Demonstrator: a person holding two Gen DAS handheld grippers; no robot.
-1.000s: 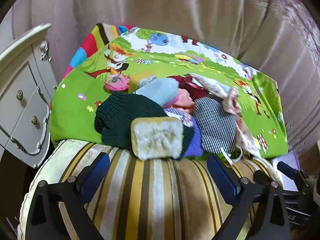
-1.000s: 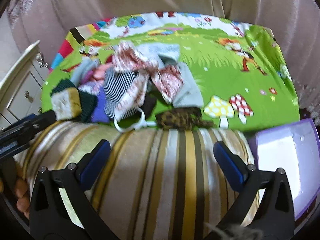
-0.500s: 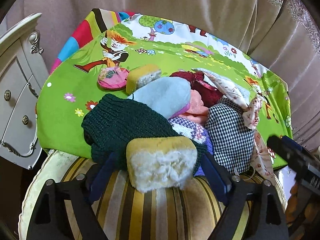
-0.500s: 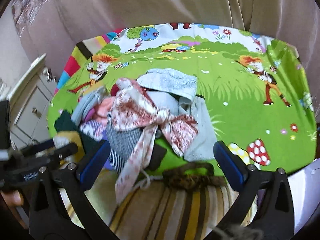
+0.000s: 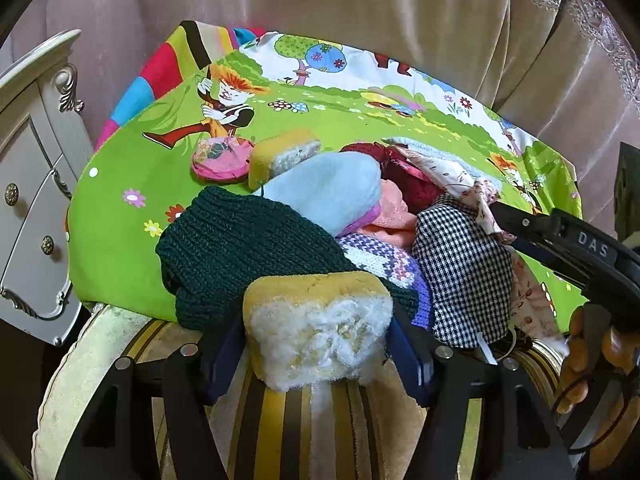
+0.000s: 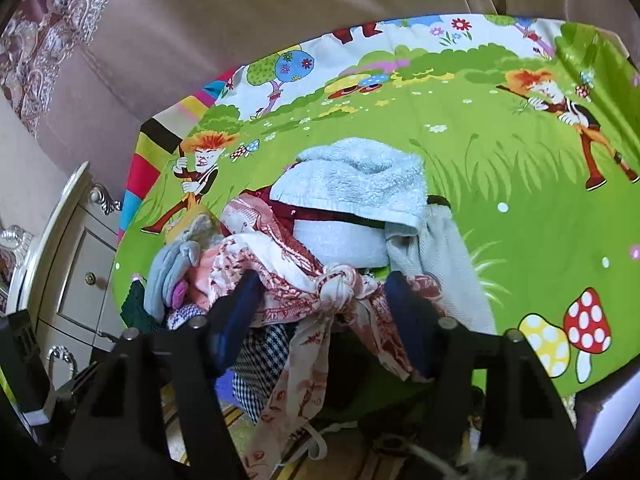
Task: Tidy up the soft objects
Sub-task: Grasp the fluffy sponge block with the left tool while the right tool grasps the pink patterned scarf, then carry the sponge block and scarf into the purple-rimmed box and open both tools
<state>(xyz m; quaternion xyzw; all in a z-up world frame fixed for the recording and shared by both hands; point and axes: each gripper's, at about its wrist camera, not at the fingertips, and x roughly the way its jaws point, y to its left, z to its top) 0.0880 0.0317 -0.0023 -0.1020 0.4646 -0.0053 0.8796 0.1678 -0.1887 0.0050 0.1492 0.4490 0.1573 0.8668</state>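
A pile of soft things lies on a green cartoon-print sheet [image 5: 120,248]. My left gripper [image 5: 316,344] is shut on a yellow sponge [image 5: 316,328] at the front of the pile. Behind it lie a dark green knit [image 5: 240,248], a light blue cloth [image 5: 328,192], a checked cloth [image 5: 460,272] and a second yellow sponge [image 5: 280,156]. My right gripper [image 6: 324,312] is shut on the knot of a red-and-white patterned cloth [image 6: 332,284]. A light blue towel [image 6: 360,176] lies just behind it. The right gripper also shows from the side in the left wrist view [image 5: 568,248].
A striped cushion edge [image 5: 280,420] runs along the front. A white drawer cabinet [image 5: 28,200] stands at the left. Beige curtains [image 5: 320,8] hang behind. A pink round item [image 5: 218,160] lies on the sheet. The sheet's right side with printed mushrooms [image 6: 568,340] bears no objects.
Both grippers moved forward into the pile and closed. The left one took hold of the yellow sponge, the right one the patterned cloth's knot.
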